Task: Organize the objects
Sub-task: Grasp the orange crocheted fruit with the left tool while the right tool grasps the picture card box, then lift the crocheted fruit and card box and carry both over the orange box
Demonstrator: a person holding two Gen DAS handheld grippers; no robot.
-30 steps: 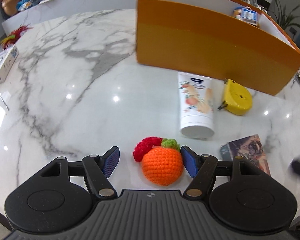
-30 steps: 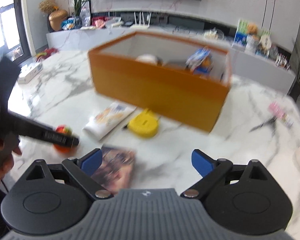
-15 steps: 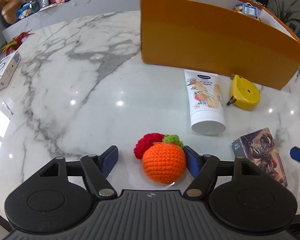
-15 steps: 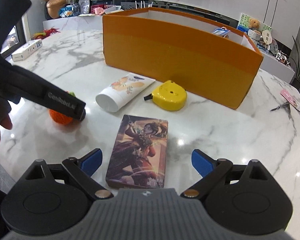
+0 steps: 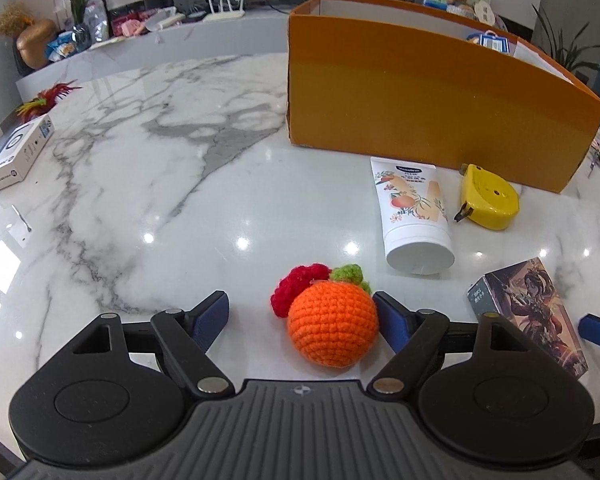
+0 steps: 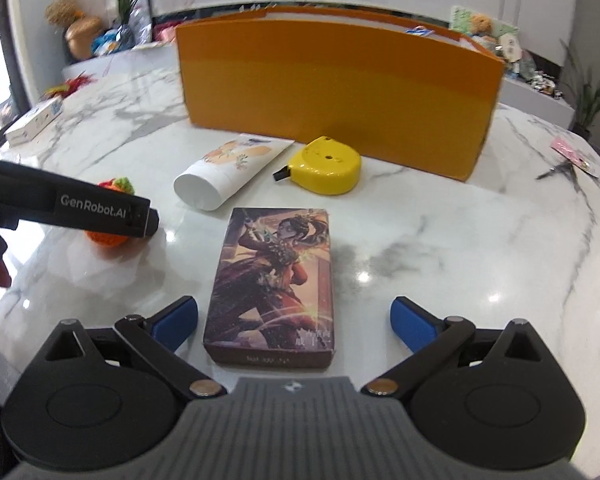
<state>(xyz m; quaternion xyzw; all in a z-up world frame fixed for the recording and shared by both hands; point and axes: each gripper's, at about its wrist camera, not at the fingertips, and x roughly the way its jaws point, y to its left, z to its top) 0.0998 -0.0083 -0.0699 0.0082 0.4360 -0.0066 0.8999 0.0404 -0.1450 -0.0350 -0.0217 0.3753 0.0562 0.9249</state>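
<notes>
Between our left gripper's (image 5: 300,314) spread fingers sits the crochet orange (image 5: 333,324), pushed up close to the right pad and looking like it's touching it, with a clear gap to the left pad. So those jaws are open, nothing pinched yet. A little red knit bit (image 5: 298,287) hangs off the orange's far side.

Over on the right gripper (image 6: 294,326), the jaws are wide open too, straddling the near end of the card box (image 6: 274,284), which lies flat on the marble table (image 5: 140,200). Neither pad touches it as far as we can tell.

Farther out are the tube (image 5: 414,216) and the yellow tape measure (image 5: 490,204), both lying just in front of the orange bin (image 5: 420,96), where all this presumably ends up.

What could go wrong, in our view: the orange is off-centre, so closing would shove it sideways first, and being round and soft it could squirt out forward or get caught only by the edge. The marble looks slick, which doesn't help. The two grippers are also near each other, so lifting both at once risks a bump. The card box is wide and flat, so a shallow grab might let it tip out.
</notes>
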